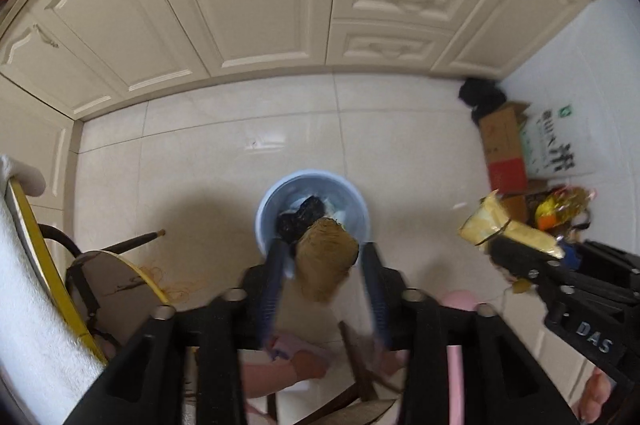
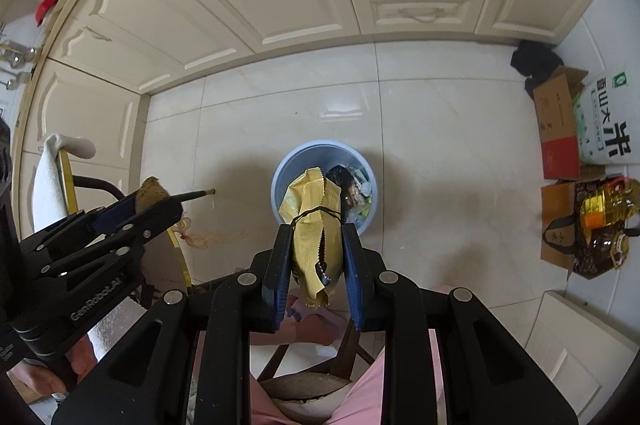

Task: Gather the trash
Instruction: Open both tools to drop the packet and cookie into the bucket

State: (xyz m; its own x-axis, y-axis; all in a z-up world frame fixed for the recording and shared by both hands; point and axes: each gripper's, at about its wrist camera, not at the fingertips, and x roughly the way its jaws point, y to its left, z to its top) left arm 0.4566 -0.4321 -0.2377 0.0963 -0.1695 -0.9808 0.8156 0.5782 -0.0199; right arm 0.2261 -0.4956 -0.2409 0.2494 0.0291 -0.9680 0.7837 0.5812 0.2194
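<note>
Looking steeply down onto a light-blue trash bin (image 1: 265,213) on the white tile floor (image 1: 200,161), out from the cream cabinet fronts (image 1: 240,5) that line the floor's far edge. Inside the bin: a black bag (image 1: 300,215) and pale scraps.

Directly above the bin's near rim in the left wrist view, the left gripper (image 1: 324,249), fingers (image 1: 276,277) parted. Between them a brown, fibrous lump (image 1: 326,265), blurred, with a narrow gap visible on each side, so not pinched by either pad there. From the right wrist view, the same lump seen at the very tips of that gripper, off toward the floor's left side; contact there too small to judge.

Also over the bin's near rim, the right gripper (image 2: 314,257), fingers (image 2: 276,265) closed tight on a crumpled yellow packet (image 2: 312,213) cinched with a dark band. Packet upright between the pads, its top standing over the bin's mouth, its lower end hanging out below the fingers.

At the floor's right edge: an open cardboard box (image 2: 556,121), a white rice sack (image 2: 604,121) and a bottle of cooking oil (image 2: 608,205). At the left edge, a chair with a white towel (image 2: 50,177) draped over it. Pink trouser legs (image 2: 368,393) below the grippers.
</note>
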